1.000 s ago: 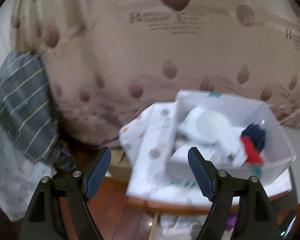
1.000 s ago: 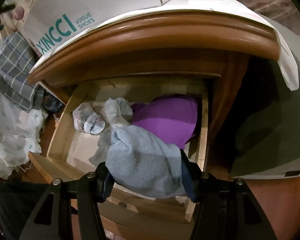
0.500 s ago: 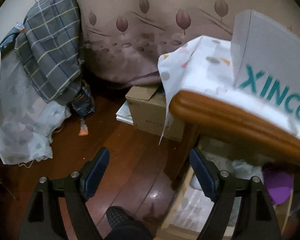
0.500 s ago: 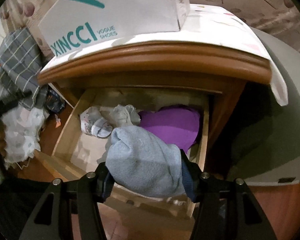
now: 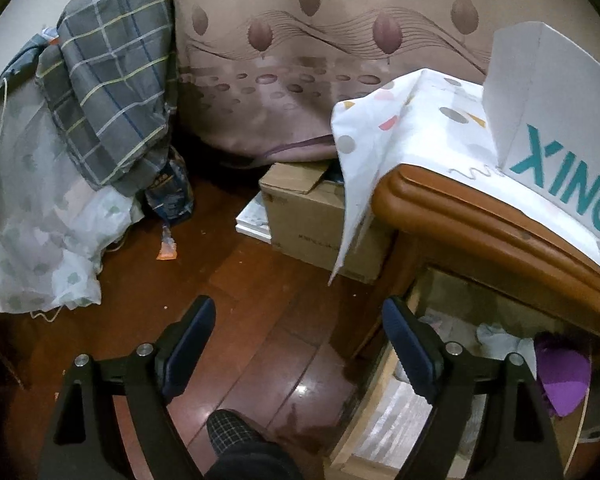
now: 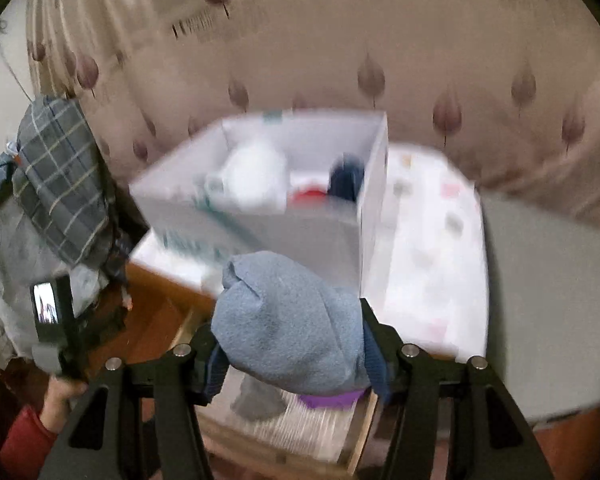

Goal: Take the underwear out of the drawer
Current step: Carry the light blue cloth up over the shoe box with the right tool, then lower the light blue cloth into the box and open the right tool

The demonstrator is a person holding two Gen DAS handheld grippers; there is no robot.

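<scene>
Drawer (image 5: 384,432): purple garment (image 5: 562,376), perhaps socks (image 5: 500,340).

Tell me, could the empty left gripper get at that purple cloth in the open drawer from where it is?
Probably yes. The left gripper, jaws opening and empty, hangs over the floor beside the drawer. The purple cloth lies uncovered, though partly under the cabinet's top edge.

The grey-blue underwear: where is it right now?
In the right wrist view, the grey-blue underwear is bunched between the right gripper's fingers, held above the open drawer, in front of the white shoebox on the cabinet top.
</scene>
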